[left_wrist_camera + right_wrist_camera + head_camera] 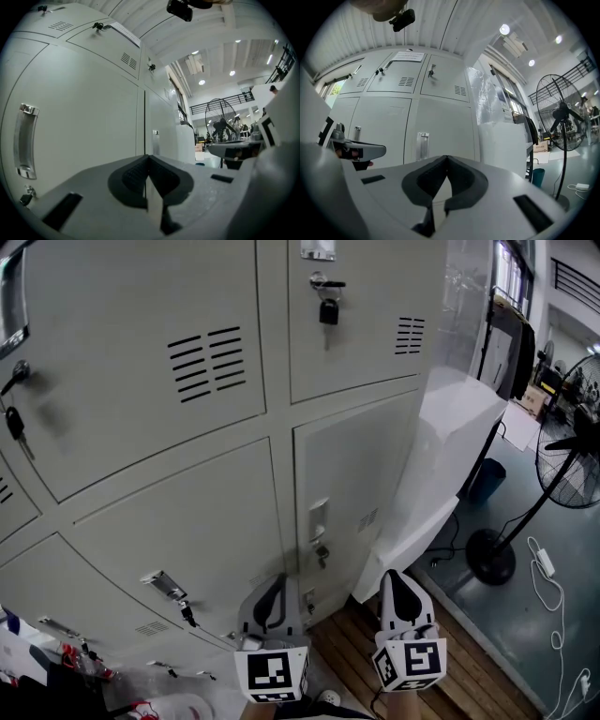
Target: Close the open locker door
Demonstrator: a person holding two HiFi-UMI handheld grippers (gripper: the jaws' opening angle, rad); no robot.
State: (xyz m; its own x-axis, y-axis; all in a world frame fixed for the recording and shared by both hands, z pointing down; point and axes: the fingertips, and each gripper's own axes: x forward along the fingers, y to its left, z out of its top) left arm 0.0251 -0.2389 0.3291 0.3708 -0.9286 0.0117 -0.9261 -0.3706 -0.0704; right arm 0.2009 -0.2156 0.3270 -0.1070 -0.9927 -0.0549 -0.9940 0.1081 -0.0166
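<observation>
While the left gripper (277,582) and right gripper (393,577) hold their jaws together, empty, the locker door (361,474) stands flush just ahead.

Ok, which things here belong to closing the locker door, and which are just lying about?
Job in hand:
- locker door ahead of the claws; no door visibly stands open
- left claw, shut, empty
- right claw, shut, empty

Lying about:
- pedestal fan
- power strip
- padlock
- plastic-wrapped white unit
- blue bin

Lockers (169,512) matt painted metal; door handle (423,145) shiny metal; floor (342,648) wood planks
</observation>
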